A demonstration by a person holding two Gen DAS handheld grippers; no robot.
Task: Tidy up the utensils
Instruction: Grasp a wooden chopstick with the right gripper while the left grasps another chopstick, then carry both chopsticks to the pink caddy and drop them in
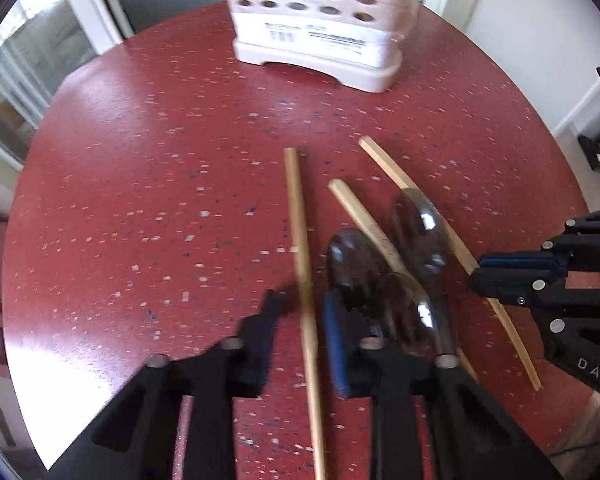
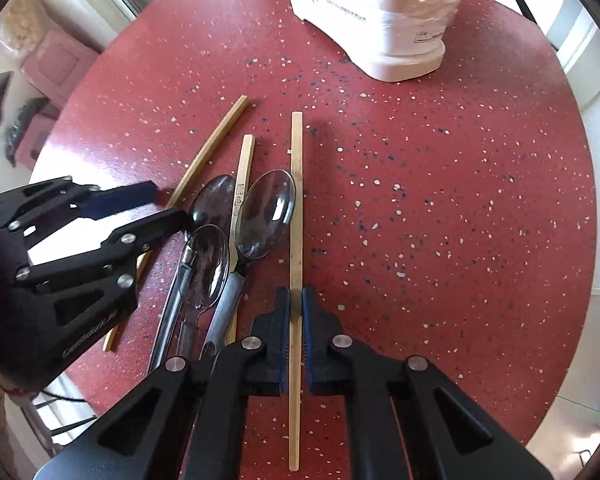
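Three wooden chopsticks and three metal spoons lie on a round red speckled table [image 2: 440,200]. My right gripper [image 2: 296,300] is shut on the rightmost chopstick [image 2: 296,184], which lies along the table; the same gripper shows in the left wrist view [image 1: 478,270]. My left gripper [image 1: 300,304] is open, its fingers on either side of the leftmost chopstick [image 1: 300,216], low over the table. It shows in the right wrist view [image 2: 168,204]. The spoons [image 2: 266,212] lie bowls up between the chopsticks, around the middle chopstick [image 2: 244,172].
A pale pink utensil holder [image 1: 320,24] with round holes and a label stands at the table's far side; it also shows in the right wrist view [image 2: 380,12]. Windows and white walls surround the table.
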